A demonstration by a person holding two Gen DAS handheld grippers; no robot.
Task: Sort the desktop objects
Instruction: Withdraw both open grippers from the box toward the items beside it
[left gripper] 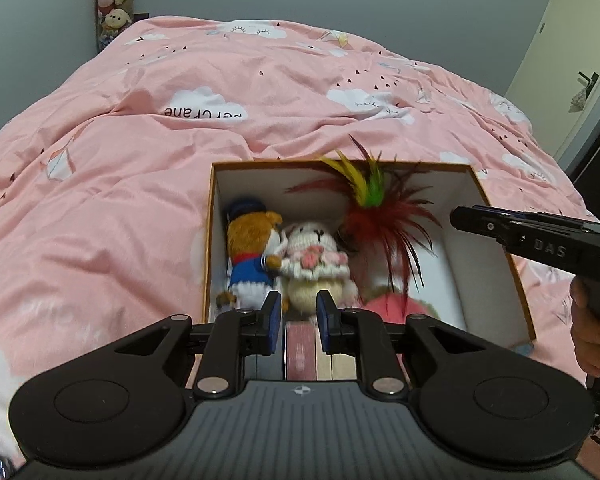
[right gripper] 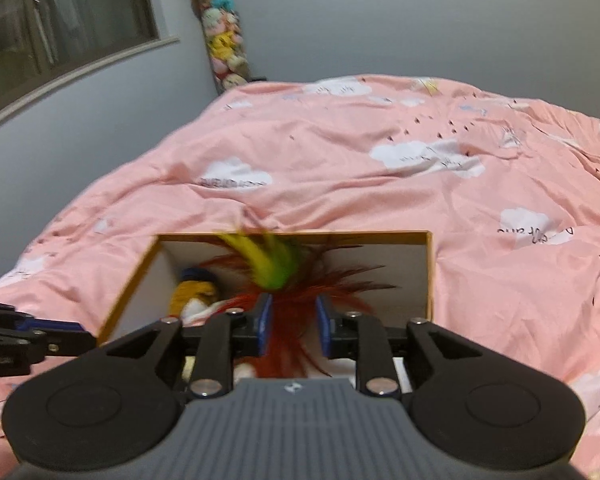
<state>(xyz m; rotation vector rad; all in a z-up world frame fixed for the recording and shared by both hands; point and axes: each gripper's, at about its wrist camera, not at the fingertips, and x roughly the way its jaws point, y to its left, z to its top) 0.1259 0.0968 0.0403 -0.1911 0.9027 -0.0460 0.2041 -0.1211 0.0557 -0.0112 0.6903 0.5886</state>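
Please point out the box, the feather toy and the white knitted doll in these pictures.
box (left gripper: 496, 248), left wrist view, bare inner right wall.
feather toy (left gripper: 384, 220), left wrist view, red feather tuft.
white knitted doll (left gripper: 312, 240), left wrist view, its head.

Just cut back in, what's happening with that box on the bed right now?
A person holds a gripper in each hand over an open cardboard box on the pink duvet. Inside lie a bear in a blue sailor outfit, a white knitted doll and a red, yellow and green feather toy. The left gripper is open and holds nothing. The right gripper is open above the feathers, not clamping them.
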